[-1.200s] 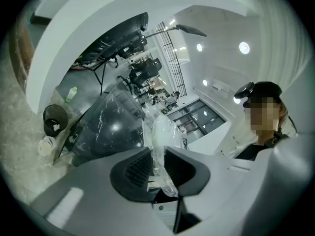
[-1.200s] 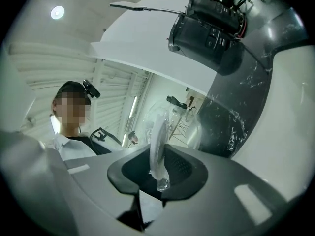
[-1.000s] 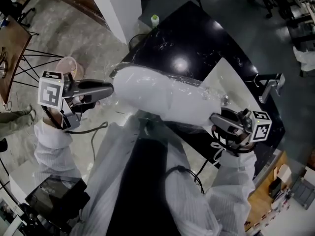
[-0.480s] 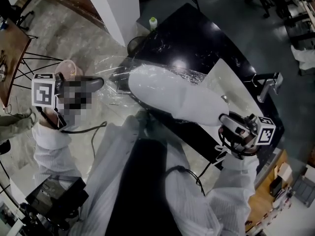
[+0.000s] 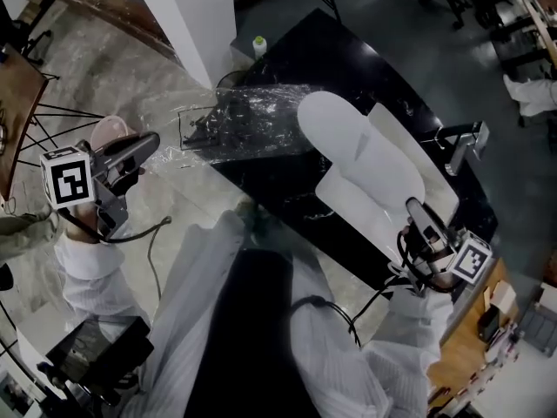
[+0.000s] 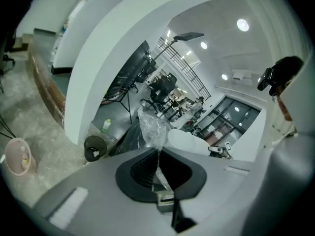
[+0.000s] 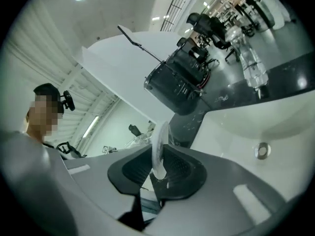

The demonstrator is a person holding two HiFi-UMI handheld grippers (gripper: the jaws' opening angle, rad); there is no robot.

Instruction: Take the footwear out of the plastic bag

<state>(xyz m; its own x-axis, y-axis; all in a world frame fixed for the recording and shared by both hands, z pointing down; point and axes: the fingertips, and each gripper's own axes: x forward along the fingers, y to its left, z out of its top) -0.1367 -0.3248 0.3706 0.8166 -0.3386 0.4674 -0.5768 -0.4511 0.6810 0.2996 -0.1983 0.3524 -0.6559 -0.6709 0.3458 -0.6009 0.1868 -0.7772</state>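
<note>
I'm looking down on a black marble counter (image 5: 365, 68) set over a pale stone floor (image 5: 104, 68). The white slippers (image 5: 357, 155) lie centre-right in the frame, above the counter. My right gripper (image 5: 412, 207) has its jaws part-way closed, pinching their lower edge. Left of them, the clear plastic bag (image 5: 244, 120) stretches out to my left gripper (image 5: 150, 143), which is clamped tight on the film. A white pillar (image 5: 187, 24) stands upper left.

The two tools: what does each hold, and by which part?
Left tool pinches the plastic bag at its end; right tool grips the white slippers by their near edge.
</note>
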